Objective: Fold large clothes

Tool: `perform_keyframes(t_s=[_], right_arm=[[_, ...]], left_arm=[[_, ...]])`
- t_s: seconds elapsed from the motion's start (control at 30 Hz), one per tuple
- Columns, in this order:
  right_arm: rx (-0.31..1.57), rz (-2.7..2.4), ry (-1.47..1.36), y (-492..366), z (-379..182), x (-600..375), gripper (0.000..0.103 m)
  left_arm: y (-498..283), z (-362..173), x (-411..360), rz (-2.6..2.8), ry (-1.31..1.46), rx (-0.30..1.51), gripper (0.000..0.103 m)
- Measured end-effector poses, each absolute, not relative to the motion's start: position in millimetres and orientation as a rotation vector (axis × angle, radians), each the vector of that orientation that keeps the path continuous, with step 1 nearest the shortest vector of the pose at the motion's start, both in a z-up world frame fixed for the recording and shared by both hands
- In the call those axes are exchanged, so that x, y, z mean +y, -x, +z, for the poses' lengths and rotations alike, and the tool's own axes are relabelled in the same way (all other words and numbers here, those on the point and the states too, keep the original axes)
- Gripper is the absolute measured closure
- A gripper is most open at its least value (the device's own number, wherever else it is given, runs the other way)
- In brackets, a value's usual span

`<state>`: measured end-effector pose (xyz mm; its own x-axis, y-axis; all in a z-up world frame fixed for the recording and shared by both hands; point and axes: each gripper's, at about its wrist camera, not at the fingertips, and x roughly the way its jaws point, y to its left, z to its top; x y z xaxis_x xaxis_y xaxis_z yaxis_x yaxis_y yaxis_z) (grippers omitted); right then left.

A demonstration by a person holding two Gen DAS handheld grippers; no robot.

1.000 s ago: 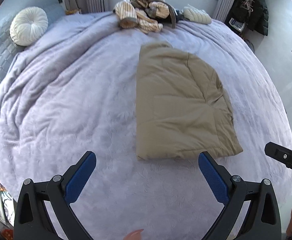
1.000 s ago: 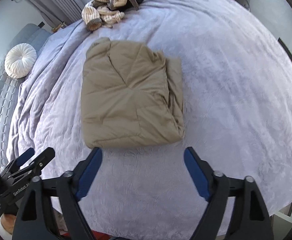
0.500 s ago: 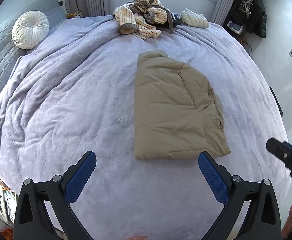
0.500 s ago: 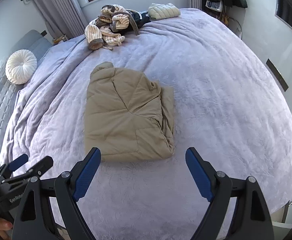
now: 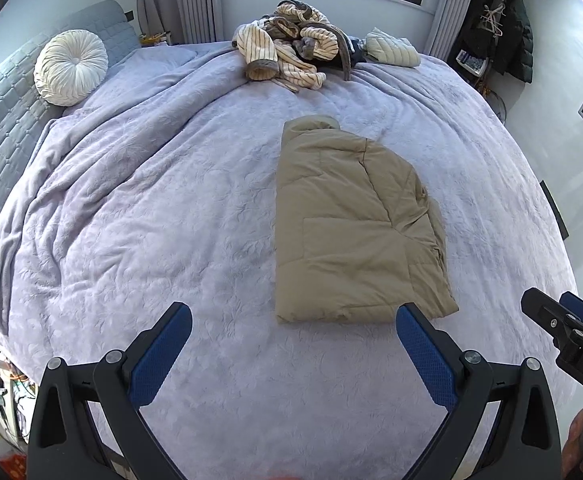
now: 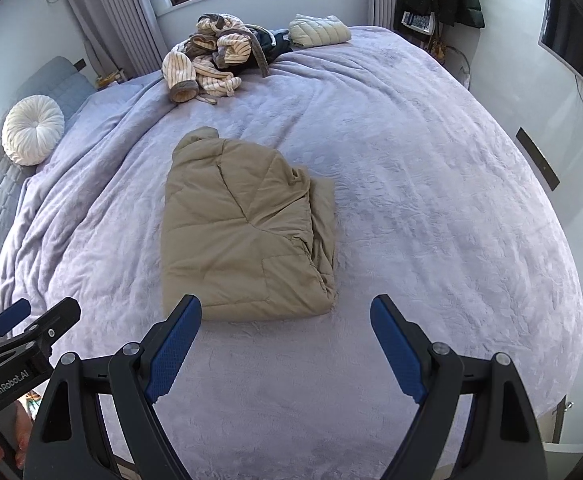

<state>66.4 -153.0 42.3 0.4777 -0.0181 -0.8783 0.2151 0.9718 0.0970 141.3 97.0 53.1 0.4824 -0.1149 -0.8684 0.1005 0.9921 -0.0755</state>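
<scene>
A tan padded jacket (image 5: 347, 224) (image 6: 243, 232) lies folded into a flat rectangle on the lilac bed cover (image 5: 151, 220) (image 6: 431, 200), collar toward the window. My left gripper (image 5: 291, 328) hovers open above the near edge of the bed, its blue pads empty, the jacket's near hem just beyond its right finger. My right gripper (image 6: 285, 320) is also open and empty, raised above the jacket's near hem. Each gripper shows at the edge of the other's view: the right gripper (image 5: 563, 328) and the left gripper (image 6: 23, 320).
A heap of striped clothes (image 5: 287, 56) (image 6: 211, 60) and a folded pale quilted jacket (image 5: 391, 50) (image 6: 319, 32) lie at the far side of the bed. A round white cushion (image 5: 71, 66) leans on the grey headboard (image 5: 7, 120). Dark coats (image 5: 503, 28) hang at the right wall.
Both grippers have risen and drawn back from the folded jacket, so it looks smaller and farther. The right one tipped up, showing more of the room. The jacket has not moved.
</scene>
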Motion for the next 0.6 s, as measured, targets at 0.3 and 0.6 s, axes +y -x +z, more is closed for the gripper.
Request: perform_keyframes(t_s=[0.3, 0.6], right_arm=[[1.065, -0.145, -0.205, -66.3, 42.2, -153.5, 0.015], [1.062, -0.152, -0.206, -62.2, 44.4, -151.3, 0.015]], left_arm=[[-137.5, 53.8, 96.2, -0.131, 0.008, 1.056, 0.001], [-137.4, 56.4, 94.2, -0.137, 0.0, 1.052, 0.001]])
